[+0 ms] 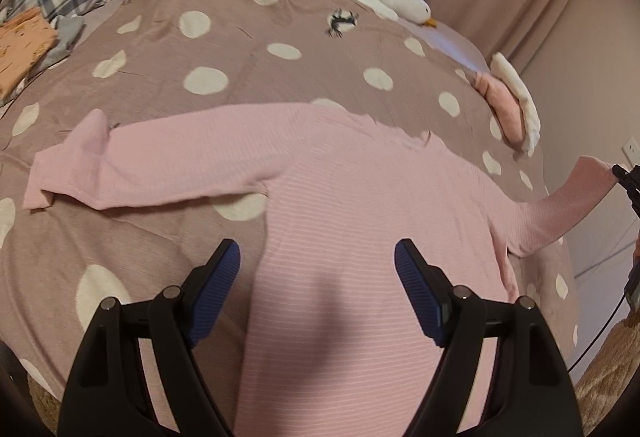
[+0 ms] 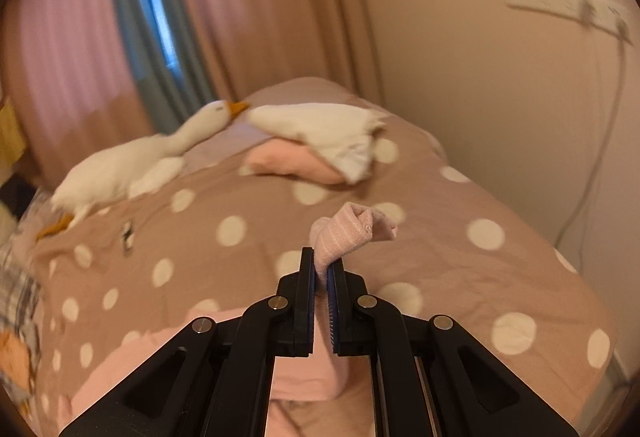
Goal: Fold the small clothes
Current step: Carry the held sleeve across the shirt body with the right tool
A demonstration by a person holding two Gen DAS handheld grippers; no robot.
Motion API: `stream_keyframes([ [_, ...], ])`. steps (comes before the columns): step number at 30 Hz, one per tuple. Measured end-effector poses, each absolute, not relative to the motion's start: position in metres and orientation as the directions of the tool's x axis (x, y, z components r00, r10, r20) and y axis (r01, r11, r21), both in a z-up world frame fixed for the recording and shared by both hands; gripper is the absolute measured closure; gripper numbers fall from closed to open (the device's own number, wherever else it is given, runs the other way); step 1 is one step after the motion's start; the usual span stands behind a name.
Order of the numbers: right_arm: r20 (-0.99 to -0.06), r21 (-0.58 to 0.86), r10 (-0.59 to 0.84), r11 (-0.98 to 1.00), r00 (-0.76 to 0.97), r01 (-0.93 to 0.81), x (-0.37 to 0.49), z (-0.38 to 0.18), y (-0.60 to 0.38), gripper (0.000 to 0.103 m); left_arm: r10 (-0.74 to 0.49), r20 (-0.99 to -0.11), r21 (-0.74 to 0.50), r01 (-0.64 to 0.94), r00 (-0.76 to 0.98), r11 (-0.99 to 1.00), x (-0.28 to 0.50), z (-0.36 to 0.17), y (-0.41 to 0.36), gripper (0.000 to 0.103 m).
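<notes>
Right hand-held gripper (image 2: pixel 323 269) pinches pink top's (image 1: pixel 340 205) sleeve cuff (image 2: pixel 352 227).

My left gripper (image 1: pixel 317 291) hovers with its jaws spread wide; my right gripper (image 2: pixel 323 269) is clamped on a sleeve cuff (image 2: pixel 352 227).

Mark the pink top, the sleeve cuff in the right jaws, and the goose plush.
pink top (image 1: pixel 360 197), left wrist view, on its chest panel.
sleeve cuff (image 2: pixel 352 227), right wrist view, on the bunched end above the jaws.
goose plush (image 2: pixel 120 165), right wrist view, on its body.
</notes>
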State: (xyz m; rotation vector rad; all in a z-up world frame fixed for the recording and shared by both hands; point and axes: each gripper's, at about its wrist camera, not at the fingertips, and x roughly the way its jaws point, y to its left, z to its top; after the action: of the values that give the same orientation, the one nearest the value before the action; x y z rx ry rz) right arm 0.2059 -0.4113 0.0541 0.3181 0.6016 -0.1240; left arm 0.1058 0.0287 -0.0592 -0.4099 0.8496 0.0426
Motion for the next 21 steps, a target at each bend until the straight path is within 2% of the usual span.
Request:
stream_keyframes([
  [11, -0.577, 0.217, 0.185, 0.974, 0.795, -0.069, 0.212, 0.046, -0.31, 0.096, -0.083, -0.739, -0.329, -0.25, 0.669, 0.911, 0.088, -0.056, 0.047, 0.024],
  [21, -0.679, 0.174, 0.334, 0.938, 0.654, -0.299, 0.202, -0.006, -0.219, 0.096, -0.07, -0.747, -0.339, -0.289, 0.661, 0.895, 0.084, -0.064, 0.061, 0.024],
])
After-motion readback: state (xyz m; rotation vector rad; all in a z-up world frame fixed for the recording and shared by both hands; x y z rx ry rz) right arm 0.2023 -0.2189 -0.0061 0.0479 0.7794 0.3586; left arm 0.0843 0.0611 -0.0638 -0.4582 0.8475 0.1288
